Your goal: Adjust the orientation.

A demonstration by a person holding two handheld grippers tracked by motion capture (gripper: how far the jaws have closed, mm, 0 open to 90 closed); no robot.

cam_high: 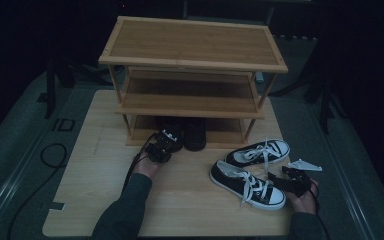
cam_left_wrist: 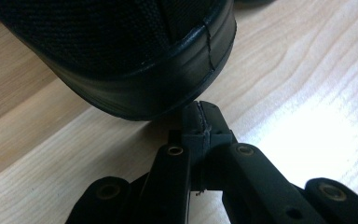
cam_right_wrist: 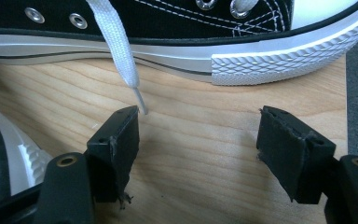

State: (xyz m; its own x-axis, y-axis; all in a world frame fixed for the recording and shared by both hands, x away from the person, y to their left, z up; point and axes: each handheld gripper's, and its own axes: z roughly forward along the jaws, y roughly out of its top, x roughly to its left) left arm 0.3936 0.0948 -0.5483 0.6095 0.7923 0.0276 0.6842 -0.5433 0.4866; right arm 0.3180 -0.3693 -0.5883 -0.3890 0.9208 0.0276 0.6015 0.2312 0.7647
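Two all-black shoes (cam_high: 184, 134) stand side by side on the bottom shelf of a wooden rack (cam_high: 192, 42). My left gripper (cam_high: 161, 146) is at the left one, shut with nothing between its pads. In the left gripper view its tips (cam_left_wrist: 200, 116) sit right at that black shoe's (cam_left_wrist: 135, 60) rubber sole edge; I cannot tell whether they touch. Two black-and-white sneakers lie on the table, one farther (cam_high: 258, 152) and one nearer (cam_high: 246, 184). My right gripper (cam_high: 291, 179) is to the right of the nearer one. It is open (cam_right_wrist: 200, 135) in front of a sneaker's white sole (cam_right_wrist: 168, 46), and a white lace tip (cam_right_wrist: 139, 100) hangs by its left pad (cam_right_wrist: 119, 135).
The rack has three shelves; its top and middle shelves (cam_high: 190, 95) hold nothing. The rack stands at the back of a light wooden table (cam_high: 100, 165). Grey floor (cam_high: 10, 150) with a black cable (cam_high: 52, 155) lies to the left. The table's right edge is close to my right gripper.
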